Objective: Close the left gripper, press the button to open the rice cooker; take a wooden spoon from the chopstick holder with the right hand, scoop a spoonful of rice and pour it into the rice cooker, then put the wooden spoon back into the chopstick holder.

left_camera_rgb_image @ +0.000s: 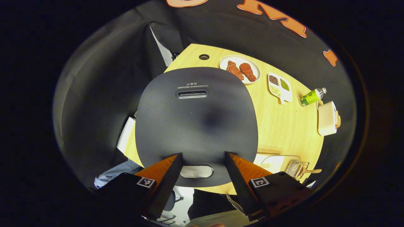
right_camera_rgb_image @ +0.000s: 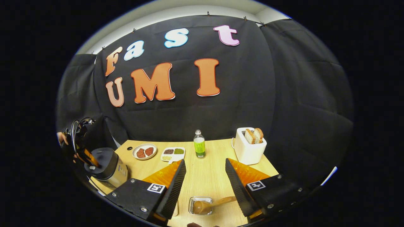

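Hovering over rice cooker, lid down, centre frame.
Left gripper jaws apart above button; right gripper jaws apart, gripping nothing, wooden spoon lying low centre.

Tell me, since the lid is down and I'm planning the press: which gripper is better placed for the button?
Left. The left gripper hangs over the rice cooker, jaws open either side of its button. The right gripper is apart, above the wooden spoon.
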The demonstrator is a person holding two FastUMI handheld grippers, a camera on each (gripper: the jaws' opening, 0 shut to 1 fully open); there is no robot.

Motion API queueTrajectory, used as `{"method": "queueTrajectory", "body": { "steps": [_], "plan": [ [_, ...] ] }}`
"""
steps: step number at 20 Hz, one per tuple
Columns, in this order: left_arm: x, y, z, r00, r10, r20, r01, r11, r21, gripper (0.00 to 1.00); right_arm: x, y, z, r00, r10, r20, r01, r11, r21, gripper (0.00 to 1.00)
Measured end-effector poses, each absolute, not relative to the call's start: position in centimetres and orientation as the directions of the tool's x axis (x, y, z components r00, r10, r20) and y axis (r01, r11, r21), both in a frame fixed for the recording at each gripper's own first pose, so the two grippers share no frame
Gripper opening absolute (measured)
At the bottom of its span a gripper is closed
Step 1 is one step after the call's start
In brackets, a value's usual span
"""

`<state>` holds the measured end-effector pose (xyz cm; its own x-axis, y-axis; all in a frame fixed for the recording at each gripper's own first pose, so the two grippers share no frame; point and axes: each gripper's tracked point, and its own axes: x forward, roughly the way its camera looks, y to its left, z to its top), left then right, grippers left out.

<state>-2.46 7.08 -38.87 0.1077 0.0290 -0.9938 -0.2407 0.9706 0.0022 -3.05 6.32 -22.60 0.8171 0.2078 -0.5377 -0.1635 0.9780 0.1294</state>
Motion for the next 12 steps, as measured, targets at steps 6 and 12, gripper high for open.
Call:
{"method": "queueTrajectory", "body": {
  "steps": [6,12],
  "plan": [
    [1.7,7.8,-32.0,0.543,0.1,-0.834,-0.2,0.98,-0.013,0.91,-1.5,7.6,-17.9,0.88,0.216,-0.422,-0.193,0.976,0.099,0.79],
    [3.6,6.2,-20.2,0.854,0.121,-0.506,-0.133,0.991,0.013,0.93,-0.9,9.3,-14.7,0.922,0.234,-0.307,-0.218,0.972,0.086,0.79]
  ]
}}
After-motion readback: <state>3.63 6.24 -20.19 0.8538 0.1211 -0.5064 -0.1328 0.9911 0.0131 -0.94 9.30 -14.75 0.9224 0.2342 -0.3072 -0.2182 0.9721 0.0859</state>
